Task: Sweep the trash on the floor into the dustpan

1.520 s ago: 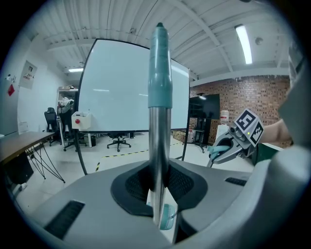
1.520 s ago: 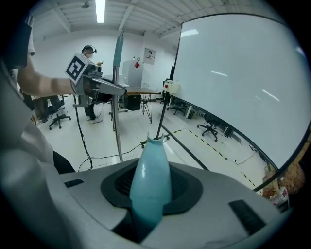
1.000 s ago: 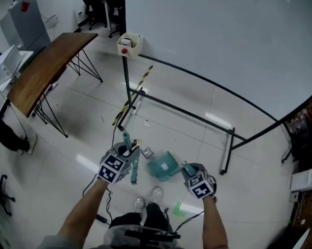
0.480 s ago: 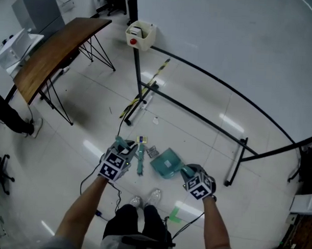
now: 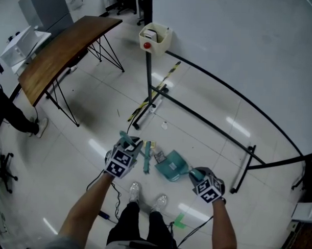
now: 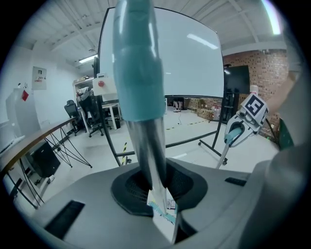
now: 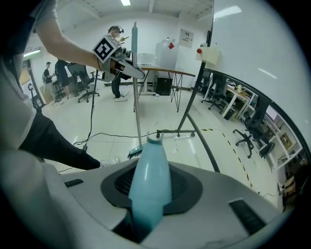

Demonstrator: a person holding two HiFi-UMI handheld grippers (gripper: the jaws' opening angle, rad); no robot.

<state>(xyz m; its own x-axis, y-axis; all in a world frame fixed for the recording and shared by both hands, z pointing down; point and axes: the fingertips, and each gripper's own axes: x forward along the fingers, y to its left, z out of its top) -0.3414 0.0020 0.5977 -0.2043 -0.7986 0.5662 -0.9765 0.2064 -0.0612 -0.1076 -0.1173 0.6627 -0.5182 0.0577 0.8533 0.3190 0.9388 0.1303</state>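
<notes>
Left gripper [image 5: 128,147]: your jaws are clamped narrow on the silver metal shaft of the long broom [image 6: 146,146], just under its teal grip sleeve. The shaft runs straight through the jaw gap.

Right gripper [image 5: 197,175]: your jaws are closed on the tapered teal plastic handle of the dustpan [image 5: 171,165]. The handle fills the gap between them.

Dustpan: low over the pale tiled floor [image 5: 68,159], just ahead of your shoes [image 5: 135,189], with its handle toward your right hand. Whether its lip touches the tiles cannot be told.

Brush head [image 5: 146,159]: teal, just left of the dustpan, with its long side running away from you. In the right gripper view it sits down at floor level, and the shaft rises from it to the left gripper.

Trash: small grey crumpled scraps [image 5: 158,157] lie on the tiles between the brush head and the dustpan, close to the dustpan's left edge. One small white scrap [image 5: 164,125] lies farther out, beyond the dustpan.

Surroundings:
- A black tubular whiteboard stand [image 5: 207,120] crosses the floor beyond the dustpan.
- A beige box with a red button [image 5: 155,37] tops the stand's upright post.
- A brown wooden table [image 5: 61,49] stands well off to the dustpan's far left.
- A strip of green tape [image 5: 179,219] lies on the near side of the dustpan.
</notes>
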